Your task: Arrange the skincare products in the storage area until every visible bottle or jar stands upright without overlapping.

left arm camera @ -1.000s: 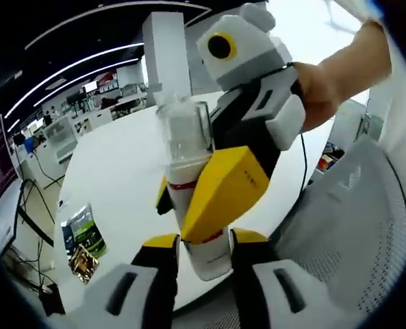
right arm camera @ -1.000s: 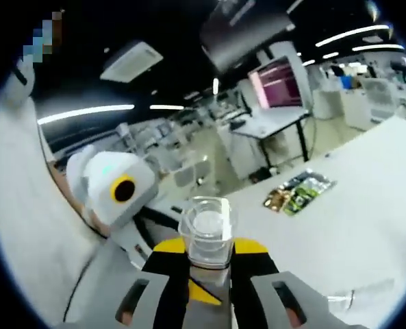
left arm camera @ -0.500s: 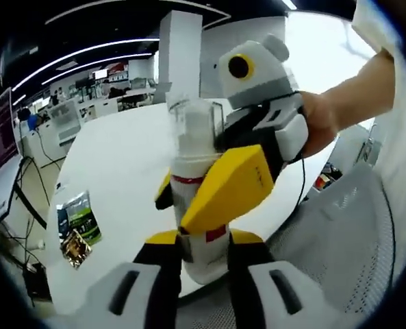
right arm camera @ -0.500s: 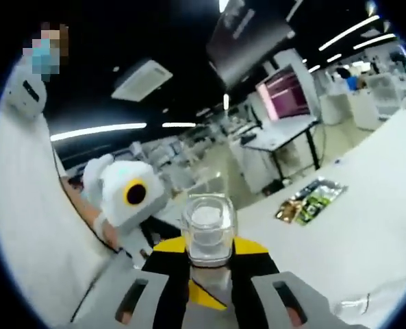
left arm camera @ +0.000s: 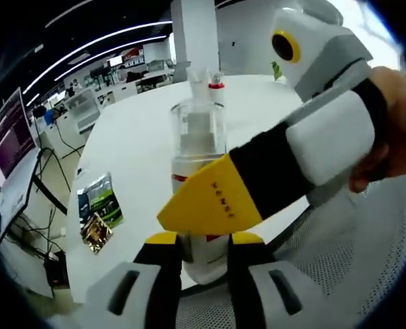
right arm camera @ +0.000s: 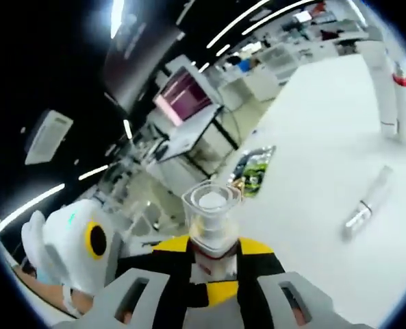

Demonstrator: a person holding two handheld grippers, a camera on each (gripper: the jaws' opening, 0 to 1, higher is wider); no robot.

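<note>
Left gripper (left arm camera: 197, 241) is clamped on the base of a white pump bottle (left arm camera: 197, 171) with a clear cap, held above the white table (left arm camera: 134, 147). Right gripper (right arm camera: 213, 255) we see clamped on that bottle's body below the cap. Beyond the bottle, snack packets (left arm camera: 100, 212) lie on the table; we see a tube (right arm camera: 367, 205) lying flat and two upright bottles (right arm camera: 387, 89) at its far side.

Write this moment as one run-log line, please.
held: white pump bottle with clear cap | left gripper: shut on base | right gripper: shut on neck | white table: lying clear tube
</note>
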